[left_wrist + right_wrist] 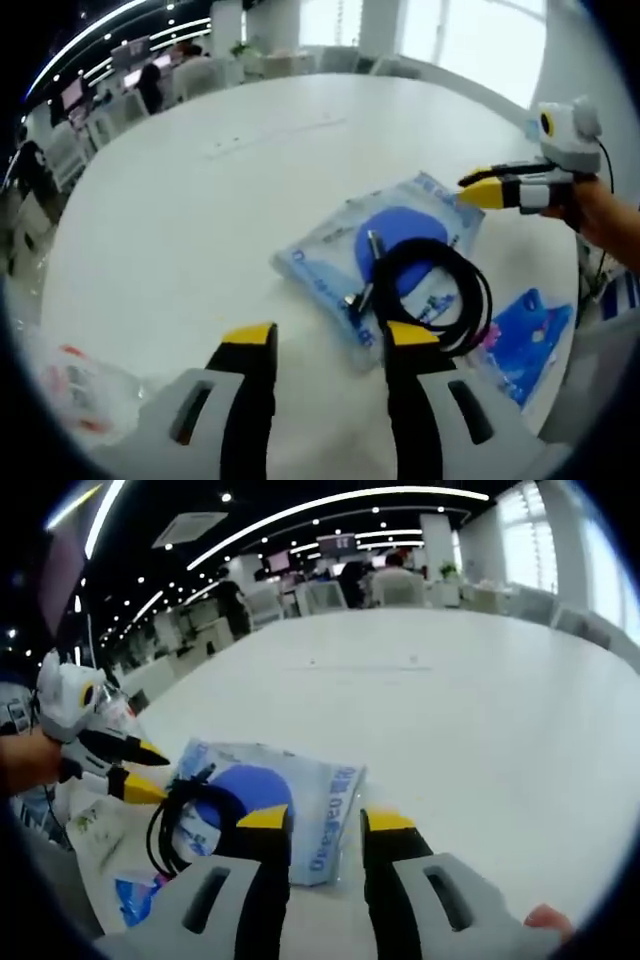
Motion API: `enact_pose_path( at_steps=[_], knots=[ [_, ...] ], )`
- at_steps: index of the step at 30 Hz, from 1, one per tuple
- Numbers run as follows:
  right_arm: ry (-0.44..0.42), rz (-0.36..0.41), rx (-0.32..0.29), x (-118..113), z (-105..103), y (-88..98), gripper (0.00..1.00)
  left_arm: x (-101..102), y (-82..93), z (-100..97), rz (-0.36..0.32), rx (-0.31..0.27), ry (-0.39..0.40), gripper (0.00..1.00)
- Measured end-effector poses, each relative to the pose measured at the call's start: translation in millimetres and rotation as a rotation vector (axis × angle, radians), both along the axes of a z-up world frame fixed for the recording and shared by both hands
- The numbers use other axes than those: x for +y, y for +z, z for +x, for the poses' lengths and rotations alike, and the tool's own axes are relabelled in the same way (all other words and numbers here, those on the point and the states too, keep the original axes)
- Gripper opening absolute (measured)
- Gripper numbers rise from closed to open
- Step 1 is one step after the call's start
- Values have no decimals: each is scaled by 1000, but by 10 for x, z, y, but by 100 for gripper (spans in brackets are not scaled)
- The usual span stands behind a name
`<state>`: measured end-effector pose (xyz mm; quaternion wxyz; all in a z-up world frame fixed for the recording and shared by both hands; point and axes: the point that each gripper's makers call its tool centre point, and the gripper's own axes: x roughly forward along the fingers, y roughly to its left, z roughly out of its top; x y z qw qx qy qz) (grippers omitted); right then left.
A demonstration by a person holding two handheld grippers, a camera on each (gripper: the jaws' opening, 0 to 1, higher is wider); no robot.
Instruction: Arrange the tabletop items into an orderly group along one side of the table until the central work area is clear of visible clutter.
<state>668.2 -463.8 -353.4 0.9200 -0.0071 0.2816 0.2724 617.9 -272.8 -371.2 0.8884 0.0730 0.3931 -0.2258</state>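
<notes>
On the white table (200,220), I hold my left gripper (330,342) just short of a coiled black cable (435,285), its yellow-tipped jaws parted with nothing between them. The cable lies on a flat blue-and-white packet (330,255), the landmark here; a smaller blue packet (525,335) lies just beside that packet, touching the coil's far edge. In the left gripper view, my right gripper (490,190) hovers over the blue-and-white packet's far corner, a hand (605,215) behind it. In the right gripper view, the right gripper (325,825) has its jaws apart and empty above the packet's (320,800) near edge, the cable (185,815) to one side. A clear wrapper with red print (75,385) lies well apart from the packet, at the table's edge.
</notes>
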Motion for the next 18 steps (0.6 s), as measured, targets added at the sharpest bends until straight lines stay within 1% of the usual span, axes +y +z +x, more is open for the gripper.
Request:
enact_pose_path(
  at_steps=[1, 3, 6, 8, 10, 15, 18],
  knots=[
    [-4, 9, -17, 16, 12, 46, 40, -4, 30, 11, -5, -15, 1, 49],
    [-8, 12, -42, 26, 31, 107, 47, -14, 89, 10, -26, -31, 4, 52],
    [-2, 34, -64, 57, 40, 183, 53, -44, 165, 0, -57, -62, -3, 57],
    [2, 32, -71, 72, 34, 210, 54, -54, 209, -15, -61, -83, -8, 64],
    [6, 40, -86, 88, 33, 248, 56, -49, 230, -28, -68, -94, -10, 68],
    [22, 36, -101, 113, 11, 289, 62, -54, 277, -83, -86, -111, -27, 69],
    [37, 29, -106, 122, -25, 312, 63, -42, 305, -116, -92, -117, -32, 68]
  ],
)
